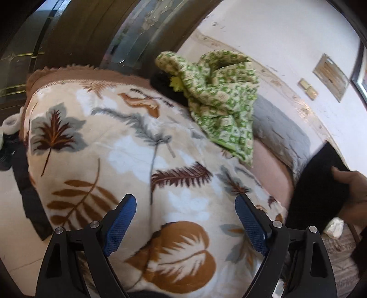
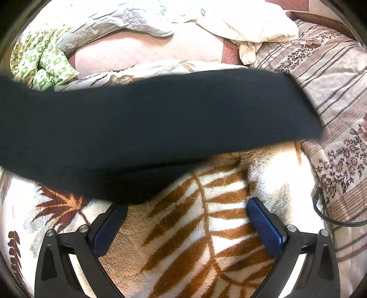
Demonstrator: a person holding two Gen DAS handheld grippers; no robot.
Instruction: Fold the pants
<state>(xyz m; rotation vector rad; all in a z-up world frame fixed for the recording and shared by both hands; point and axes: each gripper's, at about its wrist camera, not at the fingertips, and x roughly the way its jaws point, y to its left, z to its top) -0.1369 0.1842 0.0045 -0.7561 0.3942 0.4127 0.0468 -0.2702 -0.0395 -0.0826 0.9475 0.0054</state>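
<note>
The black pants (image 2: 146, 123) stretch as a wide, blurred band across the right wrist view, above the leaf-patterned blanket (image 2: 206, 229). My right gripper (image 2: 187, 208) is open and empty just below the pants' lower edge; the fabric overlaps the left fingertip. In the left wrist view a black piece of the pants (image 1: 321, 190) shows at the right edge, held by a bare hand (image 1: 353, 190). My left gripper (image 1: 185, 201) is open and empty over the blanket (image 1: 114, 149), away from the pants.
A green patterned cloth (image 1: 224, 98) lies bunched at the blanket's far side, also seen in the right wrist view (image 2: 43, 62). A grey quilt (image 2: 119, 20), white pillow (image 2: 247, 20) and striped floral bedspread (image 2: 332, 91) surround it. A black cable (image 2: 325, 215) lies at right.
</note>
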